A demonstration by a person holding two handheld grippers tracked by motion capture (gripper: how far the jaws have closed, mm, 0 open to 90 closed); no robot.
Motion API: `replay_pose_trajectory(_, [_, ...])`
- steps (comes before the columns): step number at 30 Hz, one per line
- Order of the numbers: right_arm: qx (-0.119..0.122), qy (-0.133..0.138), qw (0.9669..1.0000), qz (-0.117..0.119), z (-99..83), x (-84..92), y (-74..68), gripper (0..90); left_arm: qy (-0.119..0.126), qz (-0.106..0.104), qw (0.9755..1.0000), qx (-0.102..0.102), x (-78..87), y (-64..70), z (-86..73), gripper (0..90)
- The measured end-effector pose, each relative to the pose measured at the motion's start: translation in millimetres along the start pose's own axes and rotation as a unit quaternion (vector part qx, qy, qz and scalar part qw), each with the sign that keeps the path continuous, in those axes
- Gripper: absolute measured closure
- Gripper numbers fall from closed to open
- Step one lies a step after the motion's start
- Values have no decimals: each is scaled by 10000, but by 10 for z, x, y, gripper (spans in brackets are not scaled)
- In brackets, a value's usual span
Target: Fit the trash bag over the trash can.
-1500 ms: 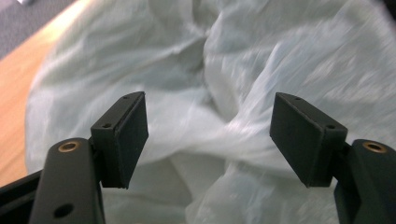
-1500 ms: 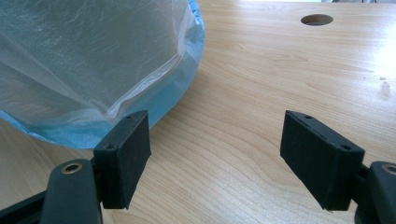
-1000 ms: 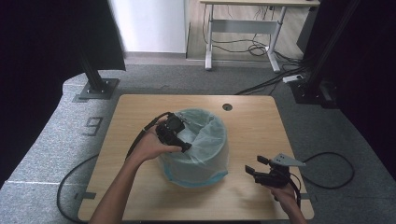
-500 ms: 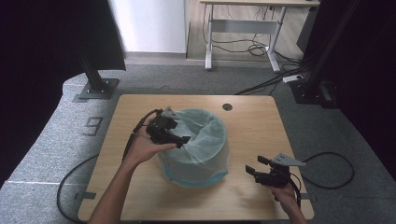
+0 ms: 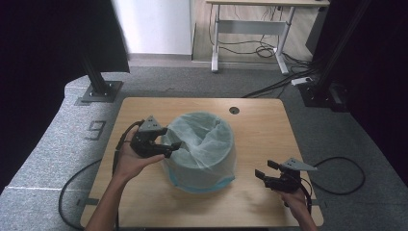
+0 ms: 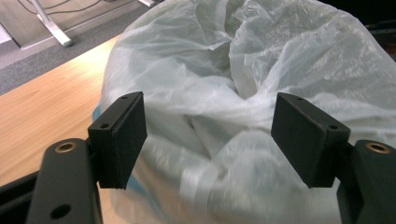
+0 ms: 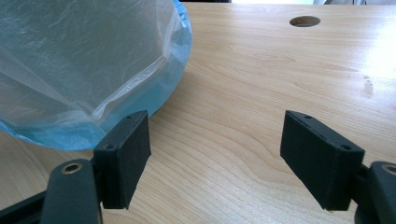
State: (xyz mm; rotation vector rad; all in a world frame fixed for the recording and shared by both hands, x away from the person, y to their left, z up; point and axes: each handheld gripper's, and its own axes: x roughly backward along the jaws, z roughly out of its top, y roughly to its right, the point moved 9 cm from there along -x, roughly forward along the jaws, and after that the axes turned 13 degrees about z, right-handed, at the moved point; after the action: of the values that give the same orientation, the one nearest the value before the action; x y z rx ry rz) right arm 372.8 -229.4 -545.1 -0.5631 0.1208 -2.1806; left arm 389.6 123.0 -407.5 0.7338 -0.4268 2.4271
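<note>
A round blue bin point(image 5: 202, 183) stands mid-table with a pale translucent plastic bag point(image 5: 202, 144) pulled over it; the blue shows at its base. My left gripper point(image 5: 169, 139) is at the bag's left side, jaws wide apart and pointing at the bag. In the left gripper view the crumpled bag point(image 6: 233, 93) lies just beyond my left gripper point(image 6: 208, 140), and the pads hold nothing. My right gripper point(image 5: 263, 170) rests low near the table's front right, open and apart from the bin. Its own view has my right gripper point(image 7: 212, 156) over bare wood, the bin point(image 7: 159, 98) at the left.
The wooden table point(image 5: 260, 130) has a round cable hole point(image 5: 234, 110) at the back. Cables trail from both grippers off the table's sides. Grey floor, a black stand foot point(image 5: 98, 91) and a white desk frame point(image 5: 250, 29) lie beyond.
My left hand has drawn its gripper leftward, from over the bag's top edge out to the bag's left side. The right gripper has stayed put.
</note>
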Motion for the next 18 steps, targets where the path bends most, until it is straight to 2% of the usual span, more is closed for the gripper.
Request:
replay_pose_trajectory(7, [9,-34,10000,9,-13,-19,-8,236,100,-12,9999,57,156,-31,-155,266])
replay_pose_trajectory(18, [-12,-76,10000,4,-38,-22,-2,235,68,125,9996,240,232,-129,-470,265])
